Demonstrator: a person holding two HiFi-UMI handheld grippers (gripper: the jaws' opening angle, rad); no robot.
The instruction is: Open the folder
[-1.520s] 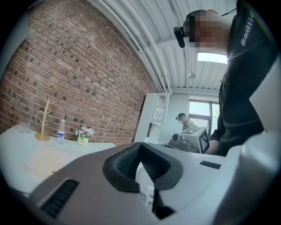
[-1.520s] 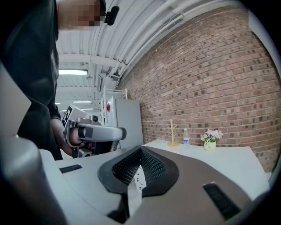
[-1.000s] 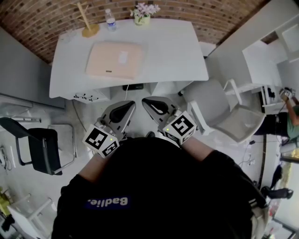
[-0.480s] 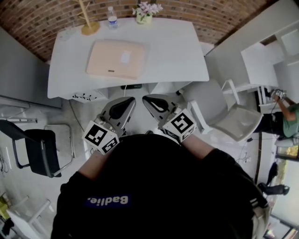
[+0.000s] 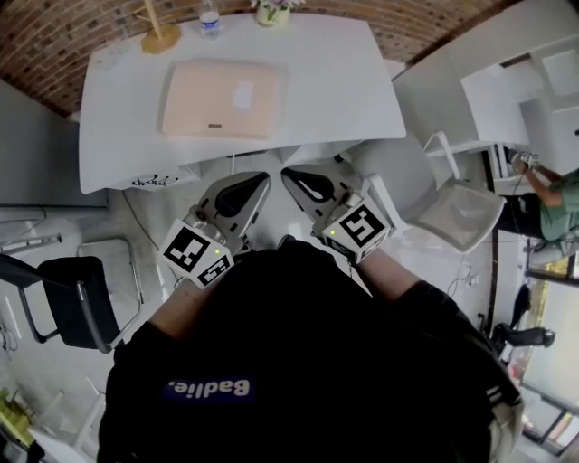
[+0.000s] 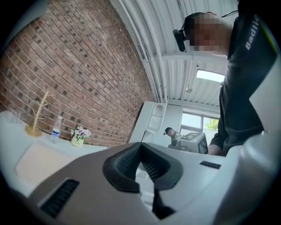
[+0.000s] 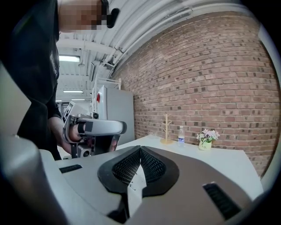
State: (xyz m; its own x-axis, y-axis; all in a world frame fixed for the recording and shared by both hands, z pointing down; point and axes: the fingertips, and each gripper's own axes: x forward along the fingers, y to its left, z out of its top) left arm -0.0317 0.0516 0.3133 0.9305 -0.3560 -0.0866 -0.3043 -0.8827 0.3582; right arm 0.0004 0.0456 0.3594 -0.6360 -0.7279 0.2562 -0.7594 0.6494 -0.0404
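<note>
A pale pink folder (image 5: 220,98) lies shut and flat on the white table (image 5: 344,99), left of its middle. In the left gripper view the folder (image 6: 37,160) shows at the lower left. Both grippers are held close to my body, short of the table's near edge and well apart from the folder. My left gripper (image 5: 260,181) is shut and holds nothing; its pads (image 6: 151,165) meet. My right gripper (image 5: 289,174) is also shut and holds nothing, pads (image 7: 147,165) together. The two grippers sit side by side, tips pointed toward the table.
At the table's far edge stand a wooden rack (image 5: 158,36), a water bottle (image 5: 209,23) and a small flower pot (image 5: 271,11). A grey chair (image 5: 452,212) stands at the right, a black chair (image 5: 77,303) at the left. A person (image 5: 552,203) is at the far right.
The view has shifted toward the table. Both grippers have come slightly forward together, still shut. The folder has not moved on the table.
</note>
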